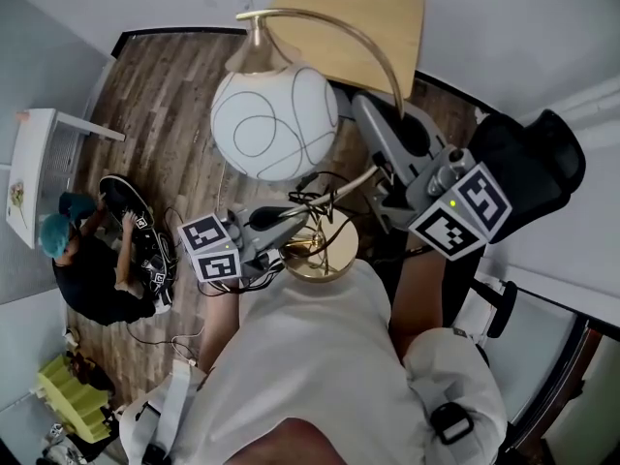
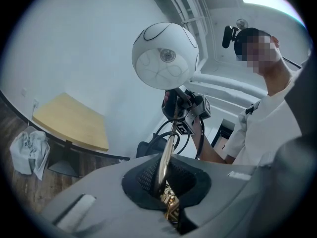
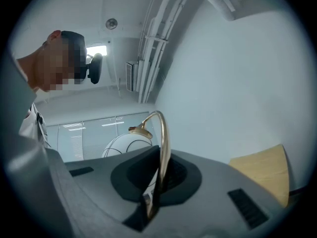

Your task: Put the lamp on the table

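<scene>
Mid-carry, by the look of it: holding the lamp (image 1: 274, 124) up off the plank floor (image 1: 155, 95), in front of the chest, short of the desk (image 1: 358, 17) ahead and well apart from it. Gripping the lower stem (image 2: 167, 152) with the left tongs (image 2: 166, 182), shut tight on it just above the base (image 1: 331, 253). Pinching the same stem higher up, below the bend, with the right tongs (image 3: 157, 182), likewise closed hard on the metal. Nothing else in either grip.

Next, probably: bring over the desk top, keep upright, lower until flat on the base, and only then let go. Calls for moving both hands as one. Looks top-heavy, with the globe (image 2: 165, 56) hanging out from the arch, so apt to swing or twist between the pads.

Thin polished brass tube for the stem, smooth and likely slippery, rising then curling over in a wide arch. Round, flat, shiny brass disc for the base. White frosted globe, probably glass and fragile, traced with fine dark looping lines, hung from a small brass cap (image 3: 140, 130). Pale matt wood for the desk top, with a rounded corner.
</scene>
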A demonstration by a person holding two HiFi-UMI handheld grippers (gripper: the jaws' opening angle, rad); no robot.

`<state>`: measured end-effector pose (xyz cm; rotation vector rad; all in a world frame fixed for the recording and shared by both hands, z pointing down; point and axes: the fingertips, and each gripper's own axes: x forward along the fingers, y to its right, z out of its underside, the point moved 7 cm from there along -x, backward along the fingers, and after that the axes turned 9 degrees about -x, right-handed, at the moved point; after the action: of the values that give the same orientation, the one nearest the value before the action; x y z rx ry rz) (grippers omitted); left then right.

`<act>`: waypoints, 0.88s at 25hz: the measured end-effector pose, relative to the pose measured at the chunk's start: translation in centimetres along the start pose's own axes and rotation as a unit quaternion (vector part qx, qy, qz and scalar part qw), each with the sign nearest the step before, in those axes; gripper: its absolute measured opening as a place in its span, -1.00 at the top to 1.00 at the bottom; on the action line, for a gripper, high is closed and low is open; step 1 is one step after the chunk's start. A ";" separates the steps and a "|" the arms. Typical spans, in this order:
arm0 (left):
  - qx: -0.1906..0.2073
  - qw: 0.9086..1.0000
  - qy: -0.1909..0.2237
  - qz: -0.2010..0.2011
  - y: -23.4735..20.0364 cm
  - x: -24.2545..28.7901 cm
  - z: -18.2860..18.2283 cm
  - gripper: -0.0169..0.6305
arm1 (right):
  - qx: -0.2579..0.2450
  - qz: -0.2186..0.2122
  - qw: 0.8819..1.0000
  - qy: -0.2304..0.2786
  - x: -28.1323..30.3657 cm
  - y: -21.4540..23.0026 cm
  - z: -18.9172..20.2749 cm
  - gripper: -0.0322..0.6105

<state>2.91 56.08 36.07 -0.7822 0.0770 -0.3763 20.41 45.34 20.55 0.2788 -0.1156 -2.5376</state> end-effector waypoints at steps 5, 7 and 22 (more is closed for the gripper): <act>-0.001 1.000 -0.001 -0.006 -1.2 1.5 -1.1 0.95 | 0.013 -0.006 1.000 -0.003 0.7 2.5 0.2 0.90; 0.000 1.000 0.000 -0.009 -1.3 1.5 -1.2 0.95 | 0.017 -0.008 1.000 -0.003 0.9 2.6 0.2 0.89; -0.007 1.000 0.009 -0.024 -7.5 5.7 -6.9 0.95 | 0.022 -0.019 1.000 -0.011 5.7 11.2 0.5 0.89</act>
<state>4.51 44.54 36.85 -0.7959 0.0786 -0.4285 21.78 32.88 21.62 0.2740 -0.1757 -2.5796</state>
